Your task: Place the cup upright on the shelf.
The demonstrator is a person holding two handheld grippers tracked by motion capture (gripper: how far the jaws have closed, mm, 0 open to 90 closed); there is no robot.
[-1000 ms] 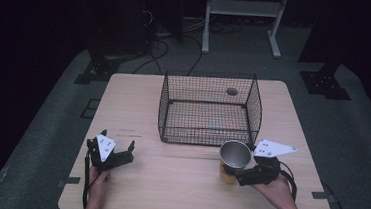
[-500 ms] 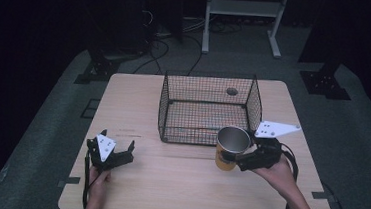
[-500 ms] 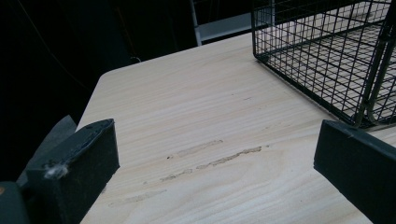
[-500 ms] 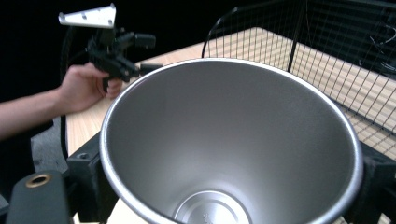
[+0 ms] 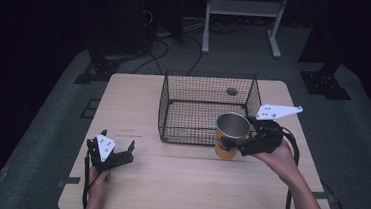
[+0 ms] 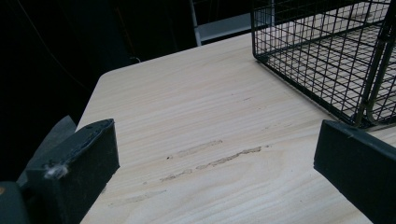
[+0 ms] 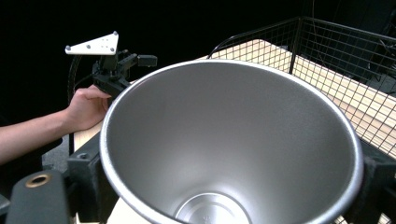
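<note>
A metal cup (image 5: 233, 126) with a yellow outside is held off the table, upright, at the front right corner of the black wire basket (image 5: 209, 94). My right gripper (image 5: 234, 144) is shut on the cup from the right, one jaw on each side of it. In the right gripper view the cup's bare shiny inside (image 7: 233, 140) sits between the jaws, with the basket (image 7: 327, 51) behind it. My left gripper (image 5: 116, 143) rests open on the table's front left. Its jaws stand wide apart over bare wood (image 6: 187, 107), and the basket's corner (image 6: 327, 56) is at upper right.
The wooden table (image 5: 177, 184) has a small round grommet (image 5: 231, 91) near its far edge, seen through the basket. A white metal stand (image 5: 241, 8) and cables lie on the dark floor beyond. The person's left hand and gripper (image 7: 116, 65) appear far off in the right gripper view.
The right gripper has raised the cup off the table and carried it up toward the basket's front right corner. The left gripper has stayed still.
</note>
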